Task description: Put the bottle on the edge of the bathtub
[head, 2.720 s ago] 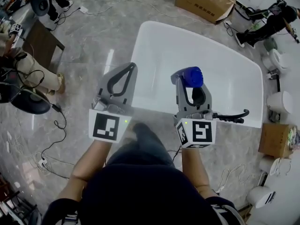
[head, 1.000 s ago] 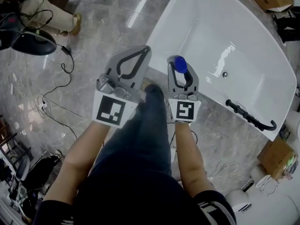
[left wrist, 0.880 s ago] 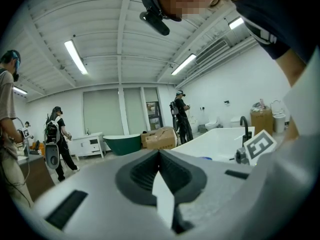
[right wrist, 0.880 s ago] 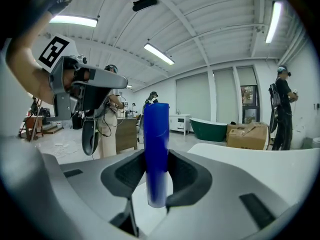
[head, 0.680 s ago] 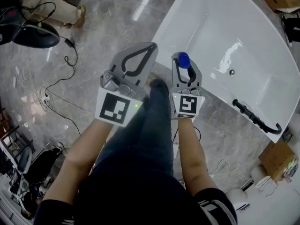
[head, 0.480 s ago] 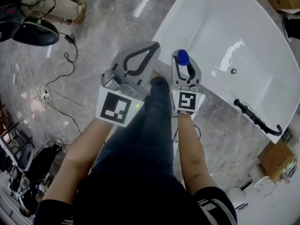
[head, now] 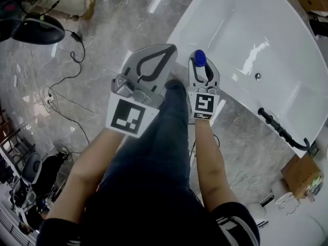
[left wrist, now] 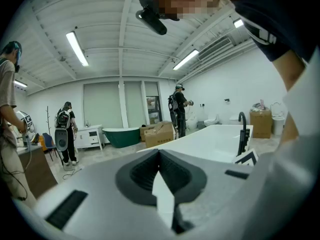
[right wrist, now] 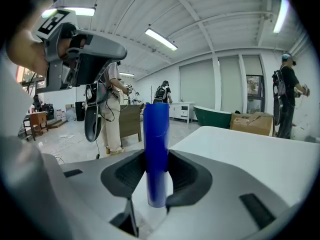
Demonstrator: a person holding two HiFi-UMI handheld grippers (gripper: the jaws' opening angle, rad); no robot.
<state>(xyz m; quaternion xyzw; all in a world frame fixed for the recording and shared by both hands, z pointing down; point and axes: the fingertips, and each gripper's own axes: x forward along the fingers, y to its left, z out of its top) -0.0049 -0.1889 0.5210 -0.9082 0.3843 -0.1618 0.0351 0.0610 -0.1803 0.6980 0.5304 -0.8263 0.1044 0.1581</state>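
A blue bottle (head: 200,58) stands upright between the jaws of my right gripper (head: 201,61), which is shut on it. In the right gripper view the bottle (right wrist: 156,144) rises out of the right gripper (right wrist: 156,159), with the white bathtub rim (right wrist: 245,154) just beyond it. In the head view the bottle hangs by the near corner of the white bathtub (head: 237,94). My left gripper (head: 170,49) is shut with nothing in it, over the floor to the left of the tub. In its own view the left gripper (left wrist: 160,153) has its tips together.
A black faucet (head: 282,131) stands on the tub's near rim to the right. The person's legs (head: 164,137) are between the grippers. Cables (head: 56,99) trail over the marble floor at left. A cardboard box (head: 302,170) sits at right. People stand farther back (left wrist: 64,131).
Both grippers have sunk, the right one more, still holding the blue bottle, beside the tub's near corner. Neither gripper's jaws have changed.
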